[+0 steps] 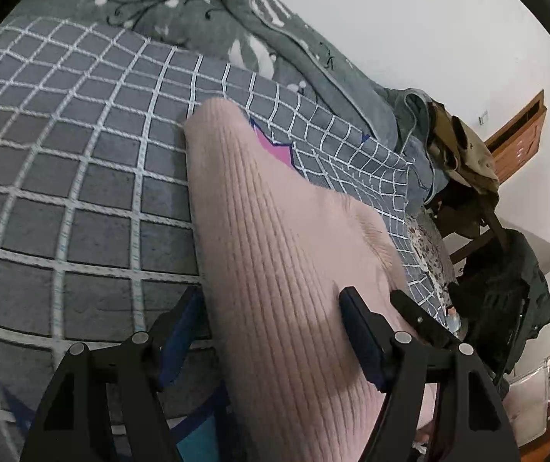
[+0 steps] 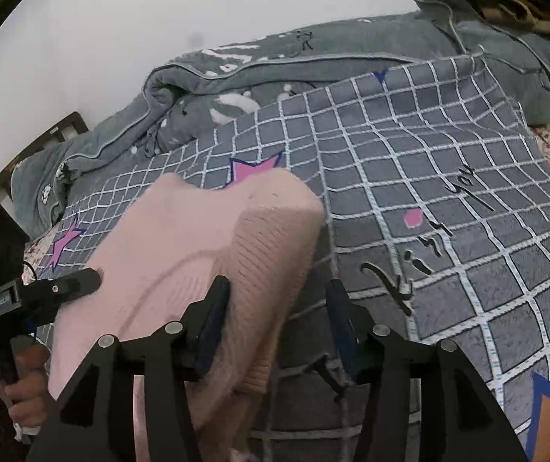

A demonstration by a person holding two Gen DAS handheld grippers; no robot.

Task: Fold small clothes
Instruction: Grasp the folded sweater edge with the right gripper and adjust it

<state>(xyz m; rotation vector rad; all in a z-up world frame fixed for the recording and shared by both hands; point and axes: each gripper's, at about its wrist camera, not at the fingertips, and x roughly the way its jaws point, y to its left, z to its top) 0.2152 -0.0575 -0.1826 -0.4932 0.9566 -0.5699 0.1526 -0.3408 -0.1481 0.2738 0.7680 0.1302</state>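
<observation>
A pink ribbed knit garment [image 1: 275,231] lies on the grey checked blanket [image 1: 82,192], one side folded over onto itself [image 2: 275,238]. My left gripper [image 1: 271,304] stands open over its near part: one finger sits at the garment's left edge, the other above the knit, and neither presses it. My right gripper [image 2: 276,292] is open too, with the folded ribbed edge lying loose between its fingers. The left gripper [image 2: 78,281] also appears in the right wrist view, resting on the pink knit and held by a hand [image 2: 17,385].
A rumpled grey-green quilt [image 2: 313,65] is bunched along the far side of the bed by the white wall. Off the bed's right end stand a chair with clothes [image 1: 463,154], a dark bag [image 1: 505,300] and a wooden door [image 1: 521,134].
</observation>
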